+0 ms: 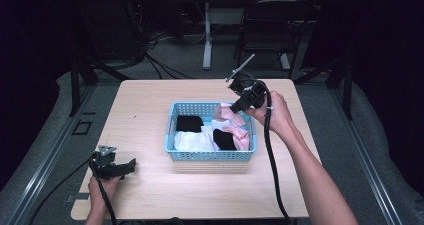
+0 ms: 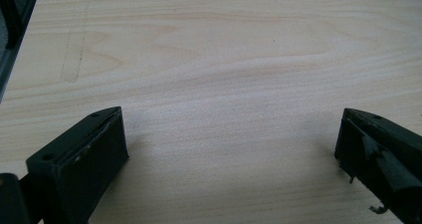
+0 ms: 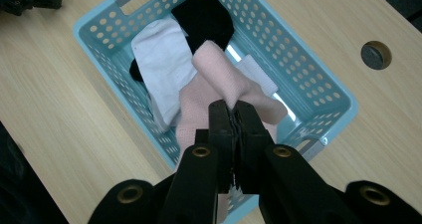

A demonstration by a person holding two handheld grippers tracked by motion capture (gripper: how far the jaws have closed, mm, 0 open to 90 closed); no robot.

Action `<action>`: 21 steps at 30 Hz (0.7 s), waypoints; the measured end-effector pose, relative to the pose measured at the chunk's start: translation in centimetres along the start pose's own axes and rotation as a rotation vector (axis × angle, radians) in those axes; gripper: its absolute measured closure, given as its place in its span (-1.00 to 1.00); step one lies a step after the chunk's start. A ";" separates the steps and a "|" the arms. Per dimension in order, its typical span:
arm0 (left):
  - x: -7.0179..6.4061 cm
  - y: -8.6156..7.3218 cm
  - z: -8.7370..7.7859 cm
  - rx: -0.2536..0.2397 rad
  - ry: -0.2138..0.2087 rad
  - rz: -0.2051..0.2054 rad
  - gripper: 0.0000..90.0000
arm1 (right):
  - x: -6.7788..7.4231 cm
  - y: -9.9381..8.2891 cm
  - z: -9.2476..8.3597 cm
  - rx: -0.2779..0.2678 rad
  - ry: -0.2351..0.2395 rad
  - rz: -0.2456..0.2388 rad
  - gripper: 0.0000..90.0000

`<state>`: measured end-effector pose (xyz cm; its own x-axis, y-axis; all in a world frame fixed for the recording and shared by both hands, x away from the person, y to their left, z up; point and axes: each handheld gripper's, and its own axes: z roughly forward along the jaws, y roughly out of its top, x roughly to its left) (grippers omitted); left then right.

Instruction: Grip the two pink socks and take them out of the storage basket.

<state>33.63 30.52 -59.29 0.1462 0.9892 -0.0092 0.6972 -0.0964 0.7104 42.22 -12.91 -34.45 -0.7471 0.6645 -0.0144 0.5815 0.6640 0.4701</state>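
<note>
Sock, pink, was clamped in the right tongs above the basket. The left tongs were held spread wide over the bare tabletop.

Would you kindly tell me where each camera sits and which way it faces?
High view: above the person's side, looking forward and down on the table; both forearms, left gripper, right gripper.
Left gripper view: on the left gripper, facing bare tabletop, jaws apart.
Right gripper view: on the right gripper, looking down into the blue basket, jaws shut on a pink cloth.
Shared: high and right gripper views both show basket and cloth.
</note>
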 end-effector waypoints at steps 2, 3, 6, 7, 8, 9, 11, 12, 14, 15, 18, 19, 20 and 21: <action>0.0 0.0 0.0 0.000 0.000 0.000 -1.00 | -0.2 -0.2 -0.8 -0.010 -0.007 0.005 0.95; 0.0 0.0 0.0 0.000 0.000 0.000 -1.00 | -0.3 -0.3 -1.0 -0.012 -0.010 0.005 0.95; 0.0 0.0 0.0 0.000 0.000 0.000 -1.00 | -0.5 -0.5 -1.6 -0.016 -0.018 0.014 0.95; 0.0 0.0 0.0 0.000 0.000 0.000 -1.00 | -0.6 -0.6 -1.9 -0.016 -0.024 0.013 0.95; 0.0 0.0 0.0 0.000 0.000 0.000 -1.00 | -0.9 -0.9 -2.5 -0.022 -0.032 0.023 0.95; 0.0 0.0 0.0 0.000 0.000 0.000 -1.00 | -0.9 -0.9 -2.5 -0.022 -0.032 0.023 0.95; 0.0 0.0 0.0 0.000 0.000 0.000 -1.00 | -1.3 -1.3 -3.0 -0.028 -0.042 0.029 0.95; 0.0 0.0 0.0 0.000 0.000 0.000 -1.00 | -1.5 -1.5 -3.3 -0.028 -0.045 0.034 0.95; 0.0 0.0 0.0 0.000 0.000 0.000 -1.00 | -1.8 -1.9 -3.8 -0.030 -0.054 0.040 0.95; 0.0 0.0 0.0 0.000 0.000 0.000 -1.00 | -2.3 -2.4 -4.2 -0.038 -0.062 0.058 0.95; 0.0 0.0 0.0 0.000 0.000 0.000 -1.00 | -3.0 -3.2 -4.8 -0.047 -0.073 0.085 0.95; 0.0 0.0 0.0 0.000 0.000 0.000 -1.00 | -3.3 -3.6 -5.1 -0.048 -0.079 0.095 0.95; 0.0 0.0 0.0 0.000 0.000 0.000 -1.00 | -3.7 -4.0 -5.3 -0.048 -0.085 0.099 0.95; 0.0 0.0 0.0 0.000 0.000 0.000 -1.00 | -3.7 -4.0 -5.3 -0.048 -0.085 0.099 0.95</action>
<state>33.64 30.52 -59.29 0.1464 0.9892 -0.0093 0.6971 -0.0966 0.7104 40.95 -19.79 -31.58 -0.6559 0.7538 -0.0399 0.6331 0.5782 0.5147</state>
